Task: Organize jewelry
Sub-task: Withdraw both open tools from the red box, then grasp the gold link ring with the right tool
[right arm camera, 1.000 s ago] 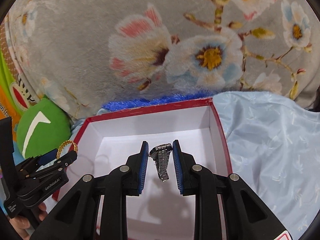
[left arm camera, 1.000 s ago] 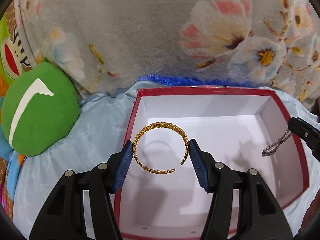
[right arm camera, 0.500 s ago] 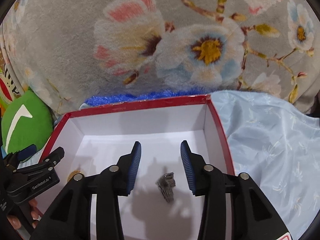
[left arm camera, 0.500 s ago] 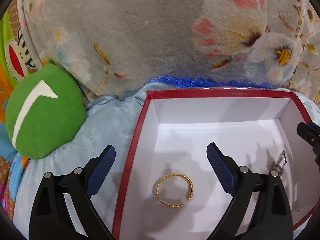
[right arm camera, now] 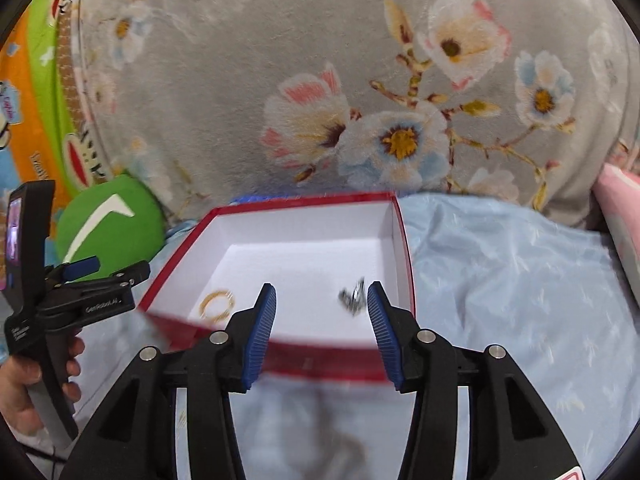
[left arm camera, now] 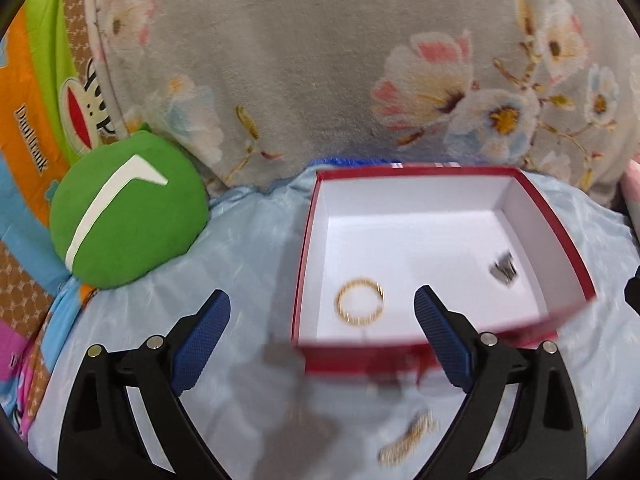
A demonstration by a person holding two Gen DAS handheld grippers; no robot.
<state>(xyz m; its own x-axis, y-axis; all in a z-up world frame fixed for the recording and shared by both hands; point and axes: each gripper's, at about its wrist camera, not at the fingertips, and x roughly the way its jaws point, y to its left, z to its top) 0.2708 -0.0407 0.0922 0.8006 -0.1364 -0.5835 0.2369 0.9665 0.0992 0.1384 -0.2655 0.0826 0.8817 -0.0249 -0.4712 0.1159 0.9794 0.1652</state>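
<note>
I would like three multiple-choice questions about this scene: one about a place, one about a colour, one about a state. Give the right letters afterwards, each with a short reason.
1. Where does the gold bangle lie?
A. in the red box
B. on the green cushion
C. between the left gripper fingers

2. What colour is the box inside?
A. blue
B. white
C. black

3. How do the right gripper jaws stand?
A. shut on the silver piece
B. shut on the bangle
C. open, holding nothing

Answers: 1 A, it rests on the box floor. 2 B, floor and walls are white. 3 C, the pads are apart and the silver piece lies in the box.
</note>
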